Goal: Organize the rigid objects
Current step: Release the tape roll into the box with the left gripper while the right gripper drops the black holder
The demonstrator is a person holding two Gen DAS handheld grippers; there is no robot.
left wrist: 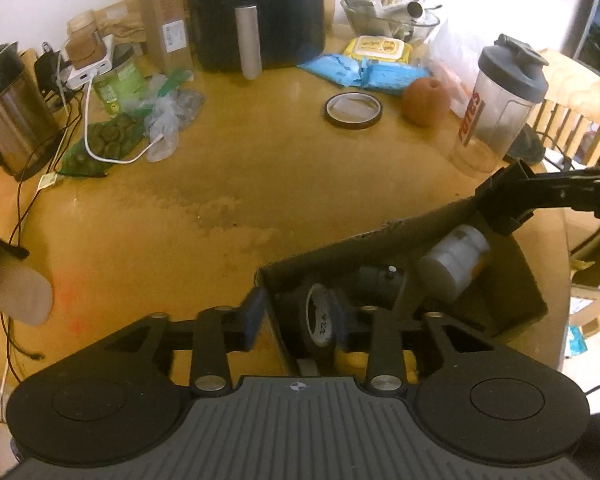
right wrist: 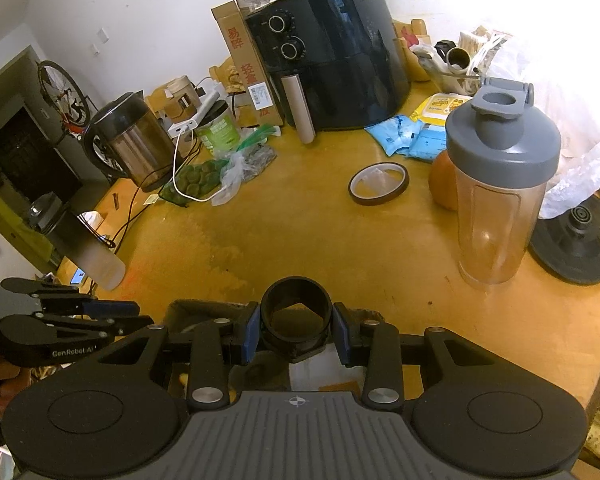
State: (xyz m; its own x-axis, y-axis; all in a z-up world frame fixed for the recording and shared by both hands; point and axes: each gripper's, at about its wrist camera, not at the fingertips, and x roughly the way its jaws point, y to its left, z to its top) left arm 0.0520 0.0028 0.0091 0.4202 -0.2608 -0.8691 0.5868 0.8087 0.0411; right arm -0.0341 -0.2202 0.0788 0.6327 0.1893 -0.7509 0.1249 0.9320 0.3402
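Left wrist view: the left gripper stands with jaws apart, straddling the near wall of the cardboard box at 5 o'clock, one finger outside, one inside beside a black tape roll. A white bottle lies in the box at 3 o'clock.

Right wrist view: the right gripper clamps a black ring above the box. A shaker bottle stands at 2 o'clock on the wooden table.

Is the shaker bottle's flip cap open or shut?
Open: on the shaker bottle, the flip cap is swung back, exposing the round spout hole.
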